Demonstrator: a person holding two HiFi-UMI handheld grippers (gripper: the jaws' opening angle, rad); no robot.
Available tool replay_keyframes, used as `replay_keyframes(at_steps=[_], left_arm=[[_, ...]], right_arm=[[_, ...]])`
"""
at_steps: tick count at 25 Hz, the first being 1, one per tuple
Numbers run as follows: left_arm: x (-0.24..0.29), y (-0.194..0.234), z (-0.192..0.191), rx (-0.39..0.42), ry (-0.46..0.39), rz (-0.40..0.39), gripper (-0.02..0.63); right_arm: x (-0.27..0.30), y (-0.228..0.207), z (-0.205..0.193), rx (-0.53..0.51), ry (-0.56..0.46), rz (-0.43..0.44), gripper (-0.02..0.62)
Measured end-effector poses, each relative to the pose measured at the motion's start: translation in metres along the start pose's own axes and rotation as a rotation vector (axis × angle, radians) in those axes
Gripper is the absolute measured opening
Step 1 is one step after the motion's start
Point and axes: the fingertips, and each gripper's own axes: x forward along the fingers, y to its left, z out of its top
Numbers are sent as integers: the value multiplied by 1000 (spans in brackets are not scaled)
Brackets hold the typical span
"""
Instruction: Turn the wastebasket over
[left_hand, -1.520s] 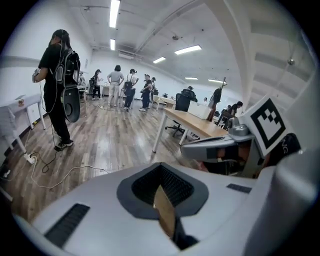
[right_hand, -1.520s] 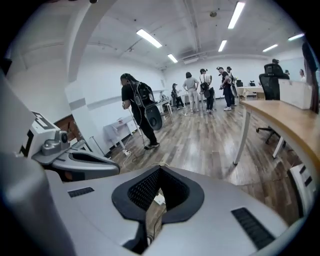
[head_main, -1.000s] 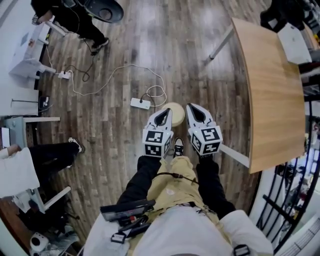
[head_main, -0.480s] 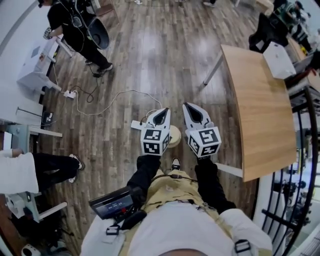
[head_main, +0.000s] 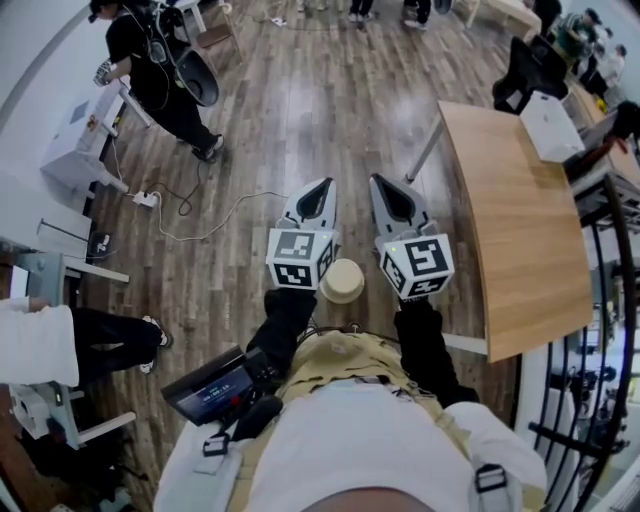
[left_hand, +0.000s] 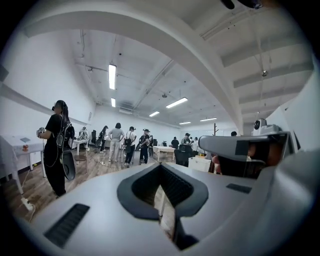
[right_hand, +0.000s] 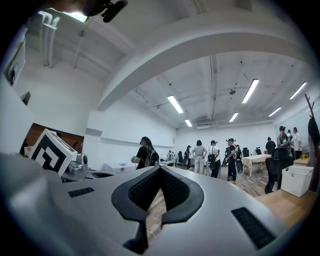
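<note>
Left gripper: jaws closed together, nothing held.
Right gripper: jaws closed together, nothing held.
Wastebasket: below, behind both jaws; probably light and stiff, so pinch its rim.

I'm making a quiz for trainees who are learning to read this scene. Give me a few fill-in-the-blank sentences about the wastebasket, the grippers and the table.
1. The wastebasket stands on the ___; in the head view it shows between the left gripper and the right gripper.
2. Both grippers' jaws are ___, with nothing held.
3. The wooden table is on the person's ___ side.
Missing words: floor; shut; right.
</note>
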Motion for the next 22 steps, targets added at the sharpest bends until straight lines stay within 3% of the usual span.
replay_keyframes(at_steps=[7, 22], left_arm=[[1, -4, 40, 35, -81, -15, 2], [4, 4, 49, 40, -94, -11, 2]], right_arm=[[3, -4, 36, -37, -77, -8, 20], [14, -7, 42, -44, -93, -15, 20]])
